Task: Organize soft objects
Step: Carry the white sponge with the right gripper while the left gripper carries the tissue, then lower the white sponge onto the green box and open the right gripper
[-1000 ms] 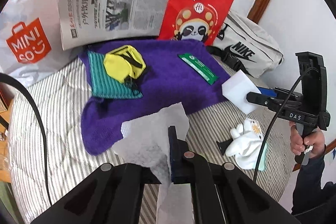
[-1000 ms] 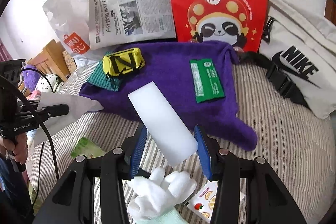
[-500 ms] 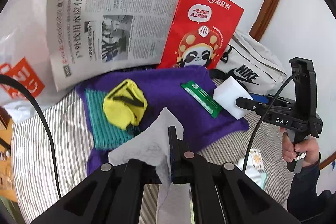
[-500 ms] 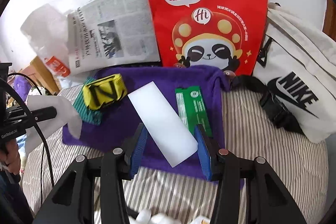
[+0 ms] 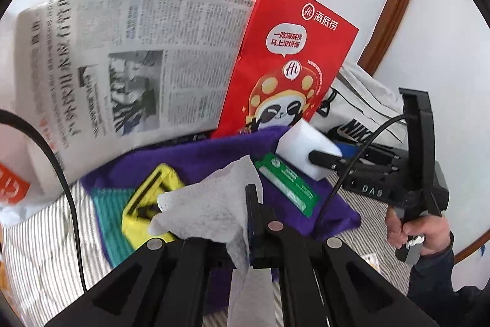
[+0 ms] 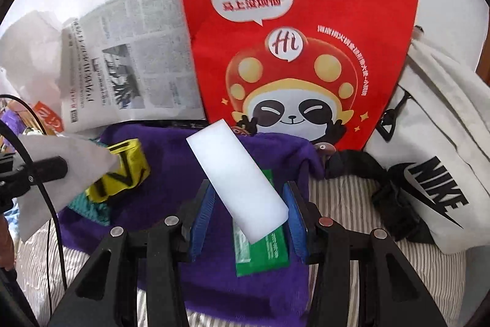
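Nearest the left wrist camera, the left claw (image 5: 249, 213) is seen clamped shut on a white paper towel (image 5: 208, 204), which droops limply at 9 o'clock of the jaws; being light and easily torn, it is best held by a bunched fold. In the right wrist view, the right claw (image 6: 249, 219) is closed on a white sponge block (image 6: 237, 180), pinched across its near end. The block is judged light and springy, so a gentle squeeze near the middle would suit. Beyond, at 12 o'clock, a purple towel (image 6: 171, 173) is spread on the striped bed (image 6: 352, 195), with a red paper bag (image 6: 294, 36) standing behind.
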A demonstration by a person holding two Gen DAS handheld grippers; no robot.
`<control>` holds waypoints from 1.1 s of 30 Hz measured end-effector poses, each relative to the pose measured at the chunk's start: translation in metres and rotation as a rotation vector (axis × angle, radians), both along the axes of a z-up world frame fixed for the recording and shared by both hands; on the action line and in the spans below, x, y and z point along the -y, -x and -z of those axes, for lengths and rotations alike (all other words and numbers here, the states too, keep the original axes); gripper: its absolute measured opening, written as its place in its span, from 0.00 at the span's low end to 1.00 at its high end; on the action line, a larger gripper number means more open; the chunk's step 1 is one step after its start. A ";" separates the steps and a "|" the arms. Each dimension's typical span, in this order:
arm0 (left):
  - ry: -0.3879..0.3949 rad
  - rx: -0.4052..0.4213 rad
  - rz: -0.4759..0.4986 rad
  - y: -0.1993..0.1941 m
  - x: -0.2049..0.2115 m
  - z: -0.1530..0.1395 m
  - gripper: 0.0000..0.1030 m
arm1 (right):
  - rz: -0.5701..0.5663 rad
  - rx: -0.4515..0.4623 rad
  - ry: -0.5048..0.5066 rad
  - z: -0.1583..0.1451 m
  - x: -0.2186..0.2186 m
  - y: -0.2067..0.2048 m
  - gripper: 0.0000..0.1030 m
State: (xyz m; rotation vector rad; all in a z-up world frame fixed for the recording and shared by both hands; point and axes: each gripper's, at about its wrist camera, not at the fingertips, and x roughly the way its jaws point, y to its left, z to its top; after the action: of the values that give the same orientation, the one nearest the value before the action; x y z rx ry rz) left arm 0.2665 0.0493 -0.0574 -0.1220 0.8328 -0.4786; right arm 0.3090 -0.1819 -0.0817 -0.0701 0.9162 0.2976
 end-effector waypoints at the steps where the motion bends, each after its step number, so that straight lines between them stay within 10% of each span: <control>1: -0.002 -0.006 -0.002 -0.007 0.002 0.003 0.03 | 0.002 -0.013 -0.004 0.006 0.000 -0.006 0.45; 18: -0.097 -0.180 -0.038 -0.051 0.020 0.080 0.03 | 0.000 -0.076 0.089 0.057 -0.002 -0.023 0.42; 33: -0.145 -0.186 0.004 -0.052 0.028 0.091 0.05 | -0.037 -0.145 0.103 0.082 -0.012 -0.026 0.50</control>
State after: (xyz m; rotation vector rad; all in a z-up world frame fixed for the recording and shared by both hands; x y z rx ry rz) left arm 0.3185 0.0215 -0.1485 -0.0309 1.0474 -0.4129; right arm 0.3353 -0.1698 -0.1633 -0.1616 1.0745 0.2923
